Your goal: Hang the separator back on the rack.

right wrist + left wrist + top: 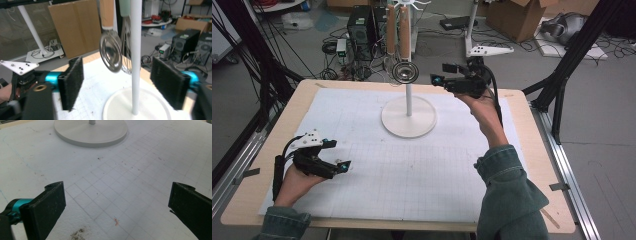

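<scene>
A white stand with a round base and a thin pole stands at the middle back of the table. A metal ladle with a wooden handle hangs from its top. My right gripper is raised just right of the ladle's bowl and points left at it. Its jaws are open and hold nothing. In the right gripper view the ladle and a wire whisk hang ahead between the open pads, beside the pole. My left gripper rests low at the table's left, open and holding nothing, above the gridded paper.
White gridded paper covers most of the wooden table. The stand's base lies ahead of the left gripper. Computer cases, cables and cardboard boxes sit on the floor beyond the far edge. Black frame legs flank both sides.
</scene>
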A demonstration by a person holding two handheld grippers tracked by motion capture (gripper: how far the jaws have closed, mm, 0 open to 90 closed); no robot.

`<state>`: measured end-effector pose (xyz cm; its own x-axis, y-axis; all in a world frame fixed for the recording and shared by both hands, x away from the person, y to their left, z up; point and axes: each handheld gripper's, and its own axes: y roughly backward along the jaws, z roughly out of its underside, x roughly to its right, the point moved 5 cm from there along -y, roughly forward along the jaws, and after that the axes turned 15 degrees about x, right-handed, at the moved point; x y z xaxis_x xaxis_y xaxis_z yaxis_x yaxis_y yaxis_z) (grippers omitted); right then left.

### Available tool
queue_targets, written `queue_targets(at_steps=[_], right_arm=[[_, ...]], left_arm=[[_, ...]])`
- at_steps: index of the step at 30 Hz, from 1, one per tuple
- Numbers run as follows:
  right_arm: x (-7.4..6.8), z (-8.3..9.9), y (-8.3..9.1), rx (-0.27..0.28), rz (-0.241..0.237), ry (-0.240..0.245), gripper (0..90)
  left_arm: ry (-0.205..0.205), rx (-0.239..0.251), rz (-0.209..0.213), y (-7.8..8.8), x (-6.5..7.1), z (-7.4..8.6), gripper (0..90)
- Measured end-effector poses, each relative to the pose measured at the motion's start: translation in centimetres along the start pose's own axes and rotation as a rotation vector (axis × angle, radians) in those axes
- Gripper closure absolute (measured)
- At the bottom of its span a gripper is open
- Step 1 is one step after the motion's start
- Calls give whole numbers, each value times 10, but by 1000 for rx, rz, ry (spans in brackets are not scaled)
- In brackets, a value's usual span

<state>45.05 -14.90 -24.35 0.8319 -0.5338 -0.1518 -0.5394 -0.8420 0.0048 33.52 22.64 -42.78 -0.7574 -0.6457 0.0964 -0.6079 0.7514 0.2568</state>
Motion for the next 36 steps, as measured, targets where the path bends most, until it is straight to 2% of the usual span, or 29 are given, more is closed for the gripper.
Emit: queue_targets(at_steps=[3, 6, 13, 16, 20, 36], right_arm=[[1, 6, 3, 13, 11, -3, 196], [2, 12, 6, 3, 17, -1, 165], [-1, 25, 11, 3, -10, 8, 161], [-1, 33, 14, -11, -5, 20, 138], [1, 43, 19, -28, 5, 10, 107], [-2, 75, 32, -89, 4, 12, 103]], left_arm=[[1, 3, -1, 0, 0, 0, 17], [-1, -5, 4, -1, 0, 1, 17], [5, -6, 4, -2, 0, 3, 17], [5, -6, 3, -1, 0, 3, 17], [2, -7, 3, -2, 0, 3, 17], [11, -14, 8, -3, 0, 5, 17]])
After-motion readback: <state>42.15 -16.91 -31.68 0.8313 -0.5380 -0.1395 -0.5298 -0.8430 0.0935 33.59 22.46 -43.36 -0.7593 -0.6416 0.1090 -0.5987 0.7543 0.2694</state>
